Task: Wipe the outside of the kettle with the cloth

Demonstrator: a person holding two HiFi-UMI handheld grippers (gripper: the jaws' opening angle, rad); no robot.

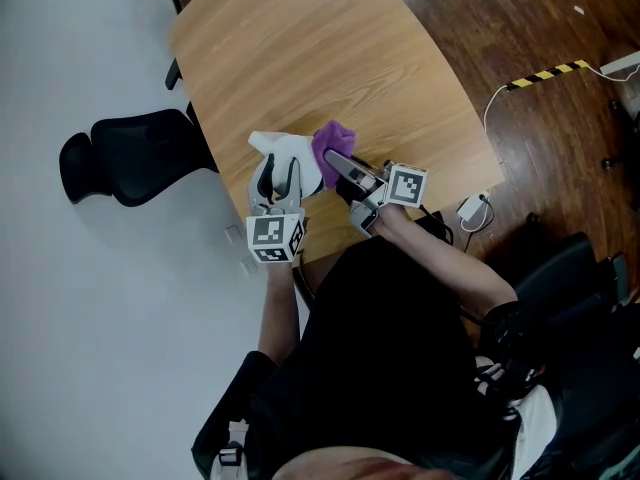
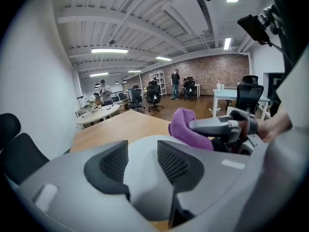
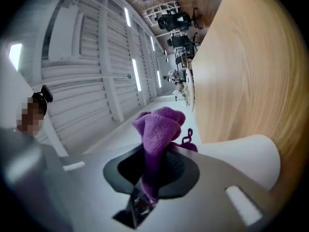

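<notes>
— On the bench (image 1: 300,58), near the person's edge: where is the kettle (image 1: 292,156)?
— Right there, white. The left gripper (image 1: 277,182) has its fingers clamped on a white part of it.
— And the cloth (image 1: 334,136)?
— It's purple, pinched between the fingers of the right gripper (image 1: 338,164) and bunched up at the kettle's right side.

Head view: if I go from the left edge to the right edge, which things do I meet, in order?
chair → kettle → cloth → adapter → tape
</notes>
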